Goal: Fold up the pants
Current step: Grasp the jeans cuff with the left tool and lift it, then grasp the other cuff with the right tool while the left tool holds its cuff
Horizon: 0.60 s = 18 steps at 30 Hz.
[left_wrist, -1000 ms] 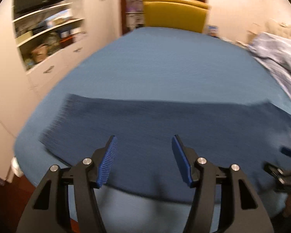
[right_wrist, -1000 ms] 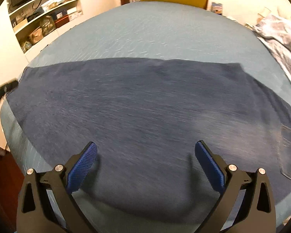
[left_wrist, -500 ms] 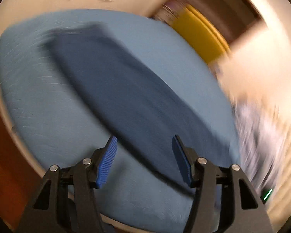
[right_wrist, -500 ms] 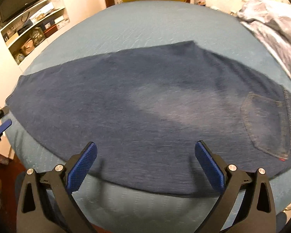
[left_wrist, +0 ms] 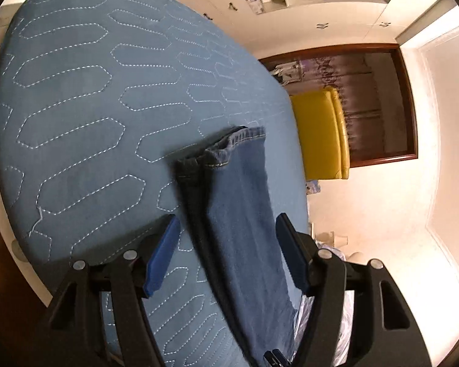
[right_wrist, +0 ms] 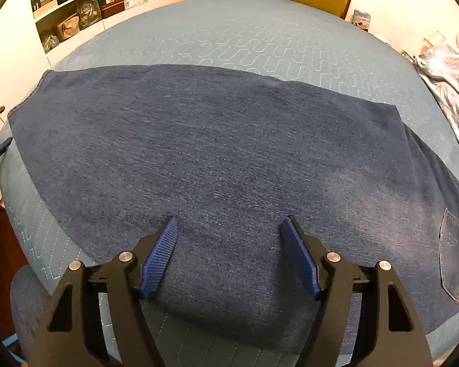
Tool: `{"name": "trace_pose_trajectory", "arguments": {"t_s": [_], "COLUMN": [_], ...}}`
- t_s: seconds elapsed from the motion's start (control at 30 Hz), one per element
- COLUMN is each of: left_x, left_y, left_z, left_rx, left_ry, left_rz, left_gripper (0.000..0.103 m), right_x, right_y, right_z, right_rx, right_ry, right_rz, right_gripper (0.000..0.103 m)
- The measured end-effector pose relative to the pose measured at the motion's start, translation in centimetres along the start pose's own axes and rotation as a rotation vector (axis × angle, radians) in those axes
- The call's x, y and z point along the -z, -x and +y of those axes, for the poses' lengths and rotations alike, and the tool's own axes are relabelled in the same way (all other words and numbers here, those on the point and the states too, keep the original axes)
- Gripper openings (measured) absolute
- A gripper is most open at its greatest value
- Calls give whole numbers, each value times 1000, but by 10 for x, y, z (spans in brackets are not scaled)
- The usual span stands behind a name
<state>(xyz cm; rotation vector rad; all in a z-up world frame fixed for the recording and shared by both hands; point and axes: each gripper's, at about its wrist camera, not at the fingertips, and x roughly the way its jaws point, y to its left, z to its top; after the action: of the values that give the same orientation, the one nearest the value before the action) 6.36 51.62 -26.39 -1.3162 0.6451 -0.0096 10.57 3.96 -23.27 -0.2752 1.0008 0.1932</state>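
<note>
Pants spread flat on the blue bed

Pants (right_wrist: 217,159) lie across the quilted bedspread (right_wrist: 244,36), hems at the left. Left gripper (left_wrist: 228,255) straddles the leg end, jaws opening, pads clear. Right gripper (right_wrist: 228,257) hangs over the near edge, jaws closing, gripping nothing.

Two hand-held tools are seen, each made of matte black plastic. The left gripper (left_wrist: 228,255) is built from two angular black arms with triangular cut-outs, and a round silver screw head is set on each arm joint. Ribbed blue pads (left_wrist: 162,260) are fixed inside the fingers. The right gripper (right_wrist: 229,255) is made the same: black arms, silver screws, blue ribbed pads (right_wrist: 159,255).
</note>
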Motion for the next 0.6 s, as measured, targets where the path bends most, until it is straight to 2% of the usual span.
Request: {"name": "trace_pose_trajectory", "arguments": {"t_s": [0.07,0.27,0.33,0.43,0.6], "left_x": [-7,-25,-26,-26,-37], "left_y": [-5,-18,-17,-15,-20], "left_z": [1,-2,4,11,8], "left_rx": [46,24,44,67,83], "left_ry": [41,32,45,32,-15], "left_rz": [18,13,4,-1,-19], "left_gripper": [64,52,51,47,44], "right_x": [-1,1,0,-10,-50], "right_y": [-1,1,2,8,5], "right_z": [-2,0,-1,10,44], "right_rx": [-1,3,4,-2,-87], "right_ry": [-10,0,-3,24,46], "right_rz": [2,12,22,1,-25], "right_gripper": [75,75,74,72,68]}}
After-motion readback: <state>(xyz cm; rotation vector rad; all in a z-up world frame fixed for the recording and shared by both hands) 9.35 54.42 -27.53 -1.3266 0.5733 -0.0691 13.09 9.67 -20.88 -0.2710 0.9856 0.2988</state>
